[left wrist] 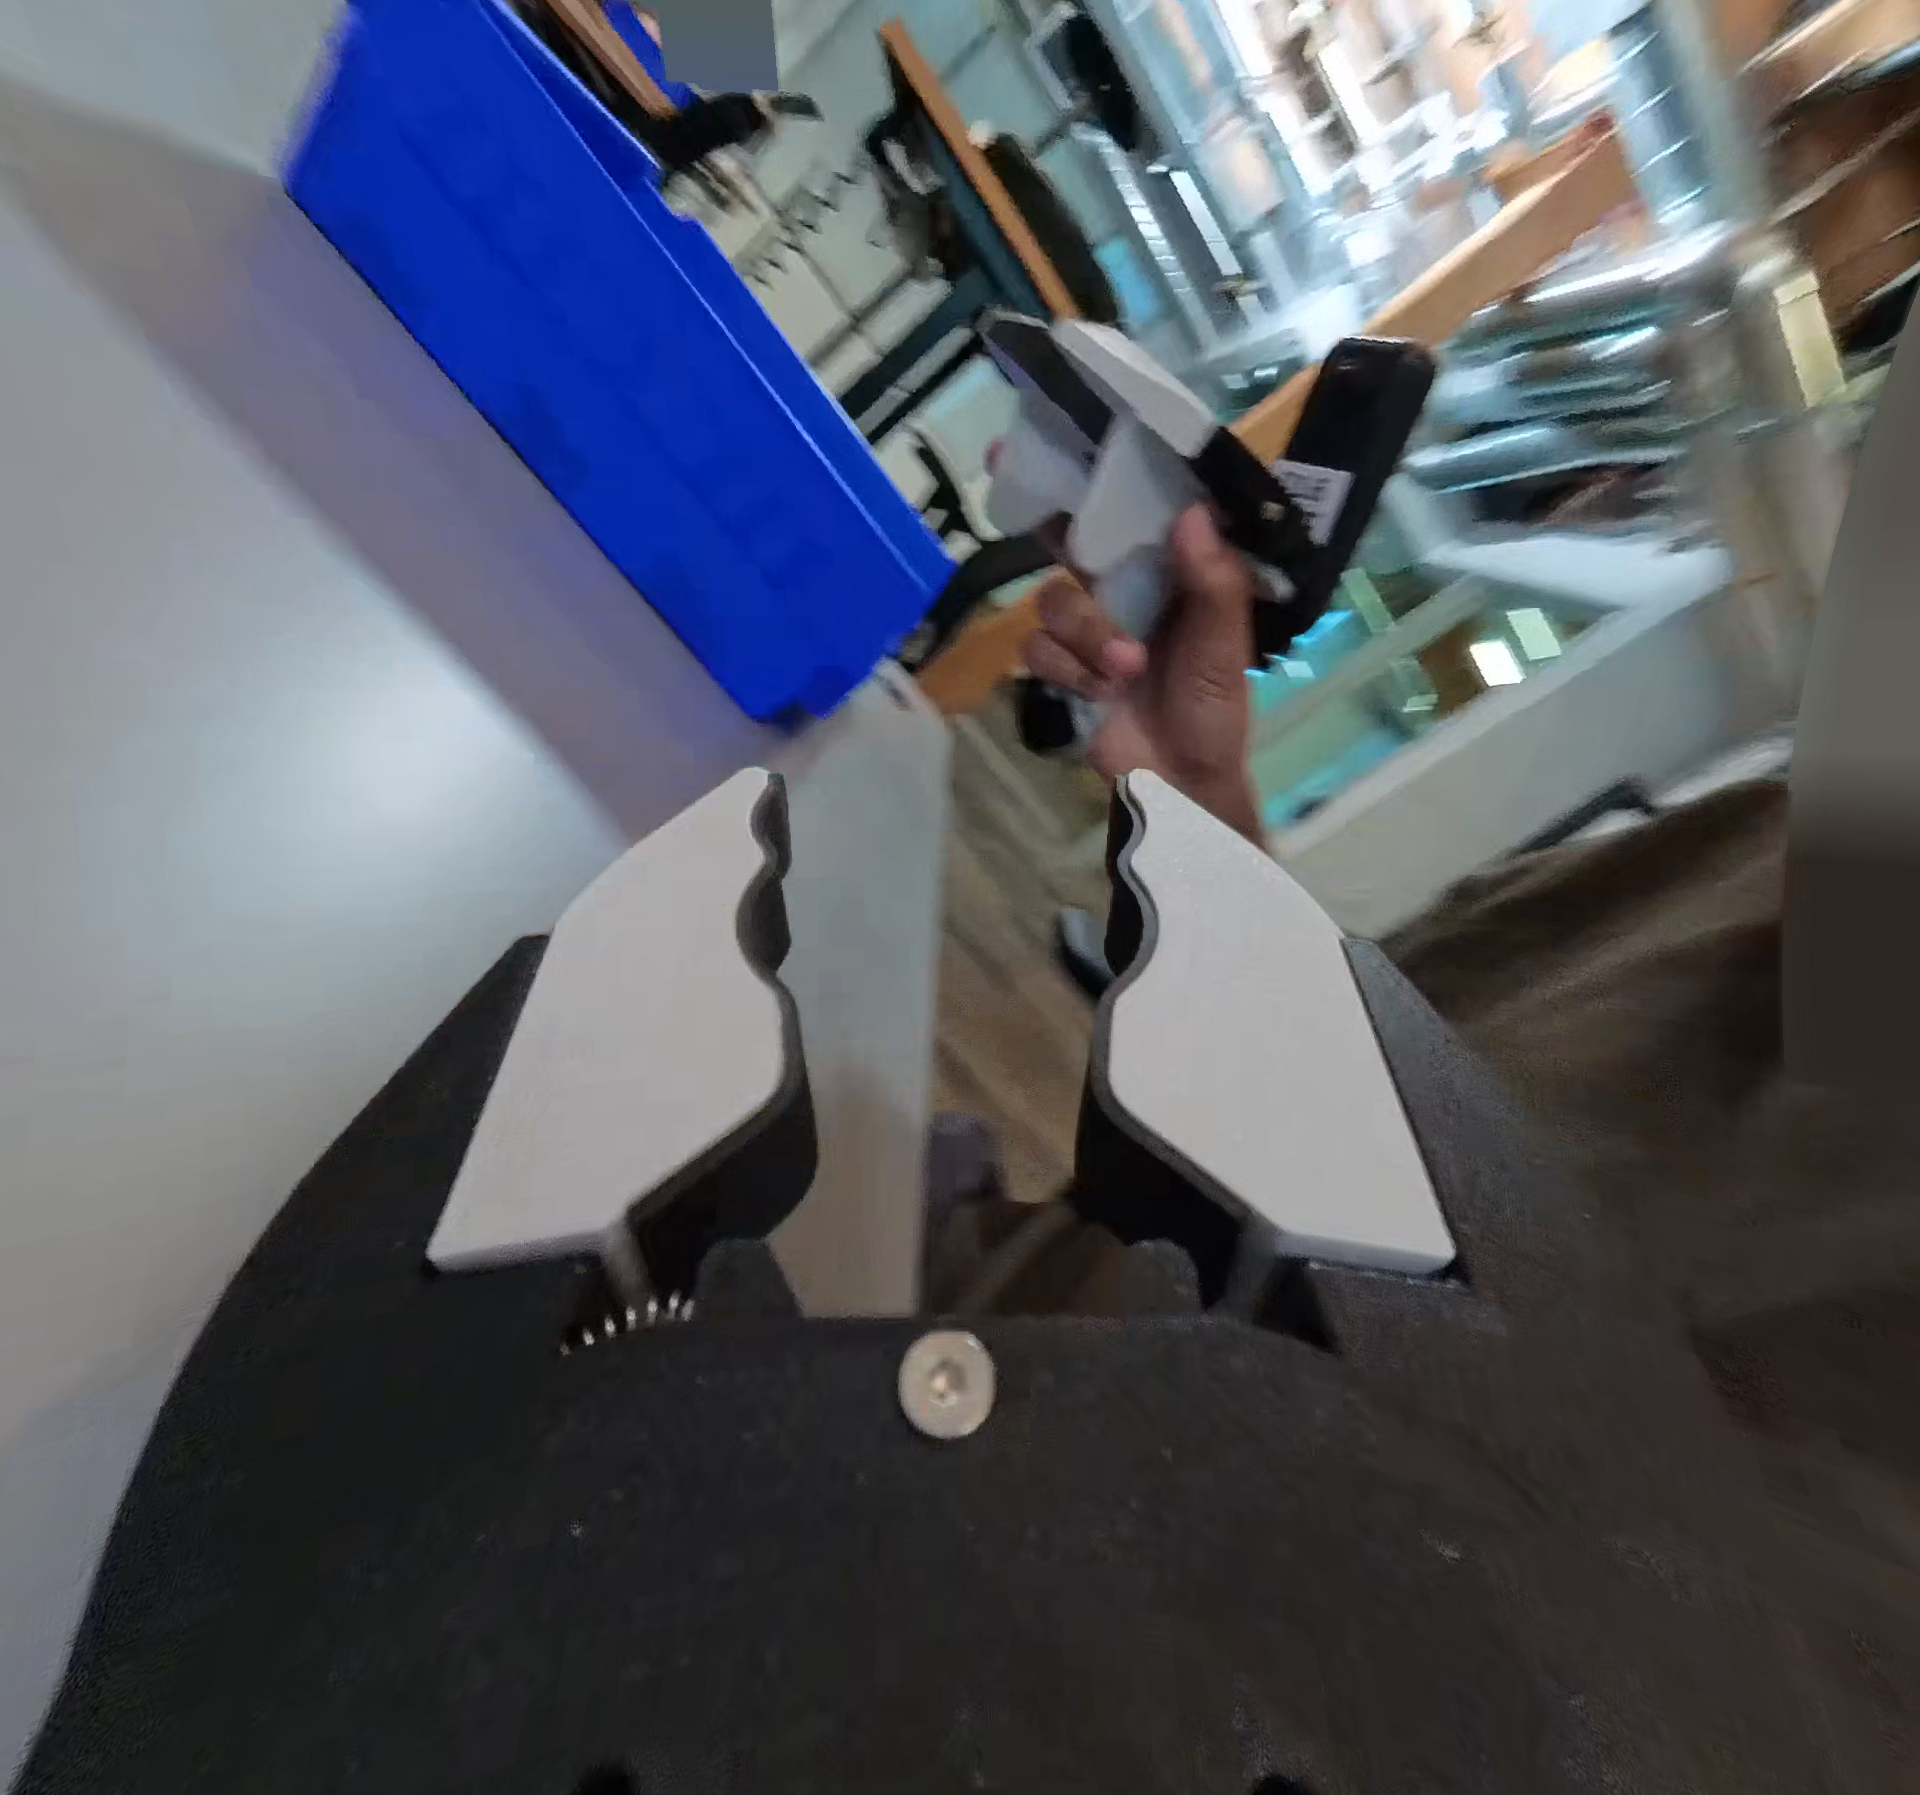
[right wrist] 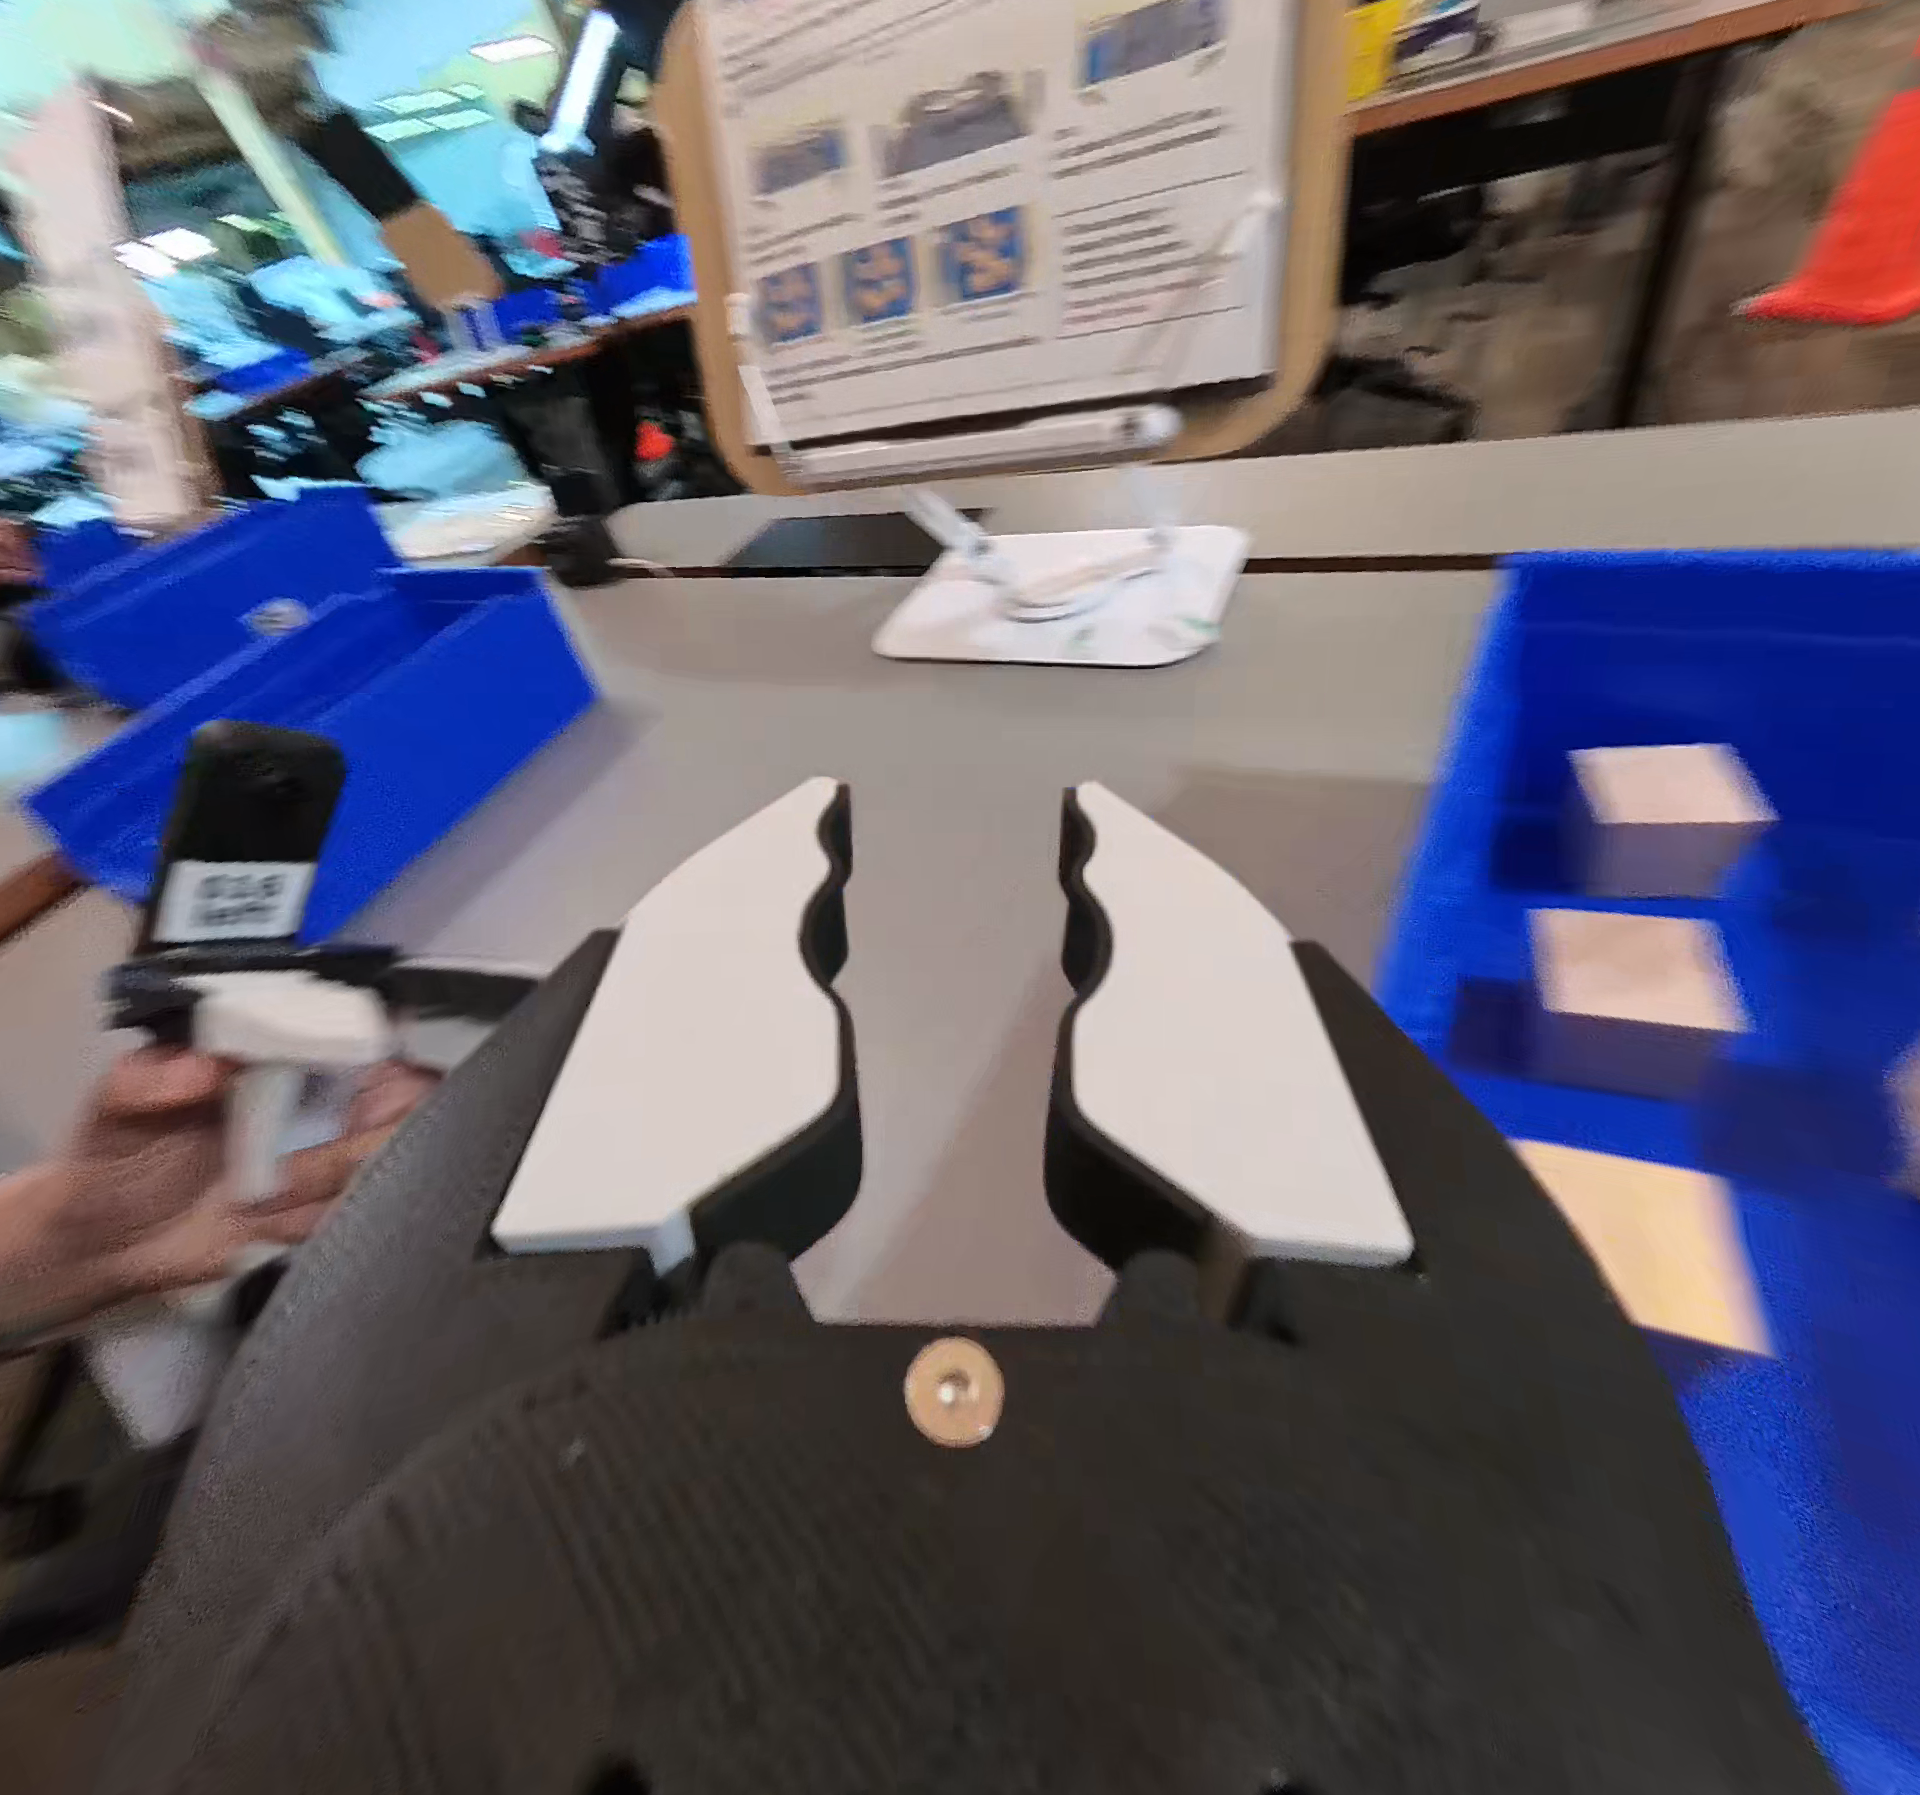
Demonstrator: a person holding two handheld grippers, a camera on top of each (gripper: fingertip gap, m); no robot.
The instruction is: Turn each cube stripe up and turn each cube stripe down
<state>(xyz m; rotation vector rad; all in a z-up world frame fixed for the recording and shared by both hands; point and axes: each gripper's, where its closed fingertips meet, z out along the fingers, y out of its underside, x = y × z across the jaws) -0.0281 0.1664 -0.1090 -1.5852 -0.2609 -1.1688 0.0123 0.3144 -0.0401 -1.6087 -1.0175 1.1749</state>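
Left wrist view: left gripper [left wrist: 945, 800] is held tilted off the table [left wrist: 260, 706] edge, jaws apart and empty; a blue bin [left wrist: 582, 343] is seen beyond; the right gripper [left wrist: 1049, 374] is raised in a hand [left wrist: 1153, 665]; no cube is visible here.

Right wrist view: right gripper [right wrist: 951, 805] is held over the table, jaws parted, nothing gripped; two cubes [right wrist: 1662, 800] [right wrist: 1631, 982] sit in the right bin [right wrist: 1455, 862], pale faces up, no stripe made out through blur. Judged best: the near cube should be approached squarely from above, gripped on opposite side faces, then rolled.
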